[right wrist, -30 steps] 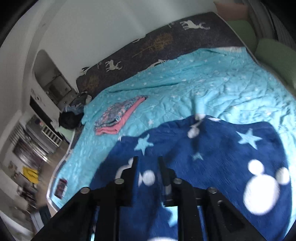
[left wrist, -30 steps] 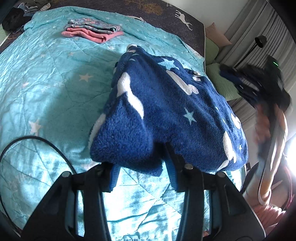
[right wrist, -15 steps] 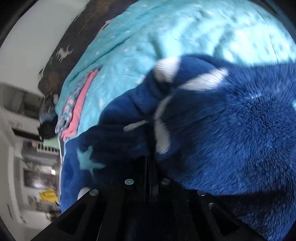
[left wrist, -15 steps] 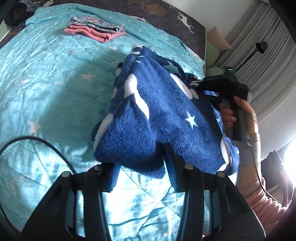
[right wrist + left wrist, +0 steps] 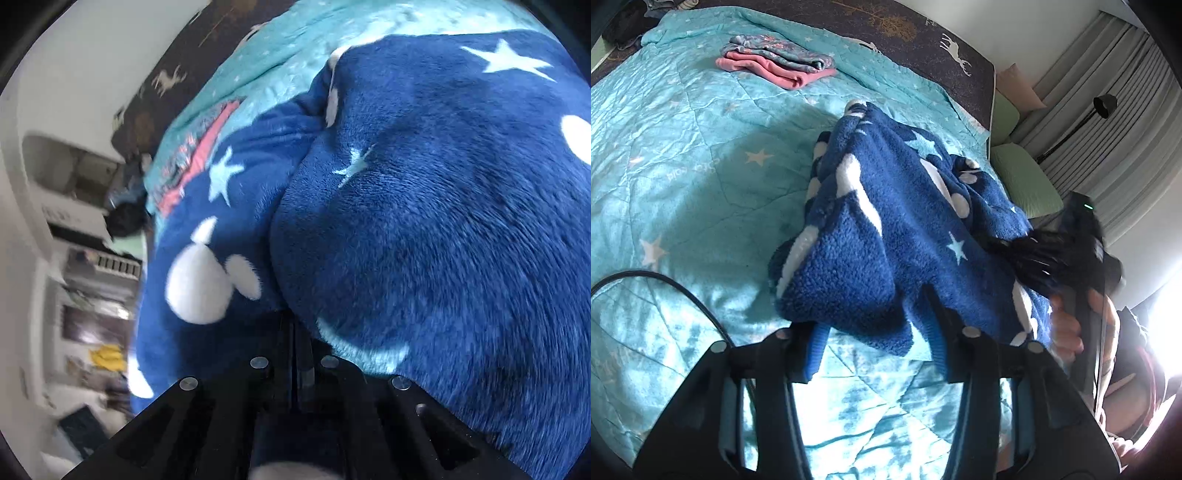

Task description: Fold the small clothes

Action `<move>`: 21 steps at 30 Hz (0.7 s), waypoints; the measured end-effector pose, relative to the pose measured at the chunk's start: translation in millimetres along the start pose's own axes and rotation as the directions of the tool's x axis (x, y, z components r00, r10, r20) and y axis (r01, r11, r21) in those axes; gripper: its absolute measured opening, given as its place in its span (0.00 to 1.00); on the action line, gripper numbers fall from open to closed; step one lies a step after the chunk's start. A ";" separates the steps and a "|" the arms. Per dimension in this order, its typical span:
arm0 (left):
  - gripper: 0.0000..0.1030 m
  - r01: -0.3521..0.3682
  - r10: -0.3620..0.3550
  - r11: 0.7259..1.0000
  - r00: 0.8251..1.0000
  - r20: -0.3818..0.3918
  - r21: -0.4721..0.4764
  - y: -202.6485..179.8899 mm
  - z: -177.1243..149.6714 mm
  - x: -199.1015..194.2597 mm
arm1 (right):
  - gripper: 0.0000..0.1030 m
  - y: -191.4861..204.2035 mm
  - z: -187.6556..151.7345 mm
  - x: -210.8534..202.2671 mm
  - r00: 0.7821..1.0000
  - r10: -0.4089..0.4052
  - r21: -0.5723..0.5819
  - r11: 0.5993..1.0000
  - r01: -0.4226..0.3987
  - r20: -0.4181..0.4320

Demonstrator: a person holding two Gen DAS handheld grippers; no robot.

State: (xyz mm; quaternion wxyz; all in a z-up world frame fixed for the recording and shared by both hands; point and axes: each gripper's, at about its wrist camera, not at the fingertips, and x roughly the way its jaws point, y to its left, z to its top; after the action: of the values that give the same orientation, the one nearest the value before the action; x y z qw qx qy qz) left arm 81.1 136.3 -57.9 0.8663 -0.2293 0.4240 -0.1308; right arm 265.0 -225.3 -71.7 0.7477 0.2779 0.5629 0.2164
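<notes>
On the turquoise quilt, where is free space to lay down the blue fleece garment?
The quilt is bare left of the blue fleece garment, between the folded pile near the headboard and the left gripper. The right side is crowded by the right gripper.

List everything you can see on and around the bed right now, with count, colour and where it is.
fleece garment: one, navy with white and pale blue stars and blobs, bunched at the middle of the bed, lifted at its near edge
folded clothes: one small stack, pink under grey floral, far left on the bed
quilt: one, turquoise with white stars, covering the bed
dark cover: one, charcoal with deer and trees, along the far edge
pillows: two green, one beige, far right beside the bed
lamp: one, black, by the grey curtains
left gripper: black and blue, jaws apart, fleece draped between
right gripper: black, clamped on the fleece
</notes>
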 end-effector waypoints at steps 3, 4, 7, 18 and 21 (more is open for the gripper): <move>0.58 0.033 -0.033 0.999 0.999 0.003 0.002 -0.6 -2.2 -2.4 | 0.02 20.5 -36.5 -28.9 0.995 -0.062 -0.129 0.989 0.071 0.076; 0.59 0.042 -0.042 0.999 0.999 0.005 0.002 -0.3 -2.7 -2.8 | 0.02 21.9 -45.5 -33.3 0.994 -0.068 -0.146 0.986 0.079 0.083; 0.61 0.057 -0.057 0.998 0.998 -0.010 -0.022 2.5 -1.9 1.6 | 0.01 9.4 -66.3 -29.9 0.992 -0.090 -0.131 0.986 0.101 0.091; 0.20 0.041 -0.040 0.997 0.999 0.006 -0.063 8.4 9.0 8.2 | 0.07 36.2 -88.6 -47.6 0.983 -0.171 -0.308 0.933 0.184 0.070; 0.16 0.054 -0.052 0.996 0.998 0.032 -0.074 4.4 11.5 4.0 | 0.06 12.8 -84.6 -28.4 0.986 -0.163 -0.239 0.957 0.167 0.039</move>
State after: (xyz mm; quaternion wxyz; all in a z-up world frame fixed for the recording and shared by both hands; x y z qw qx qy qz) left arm 92.8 141.7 -56.7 0.8597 -0.2748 0.4091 -0.1344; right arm 175.7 -219.2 -60.7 0.7968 0.1392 0.5464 0.2174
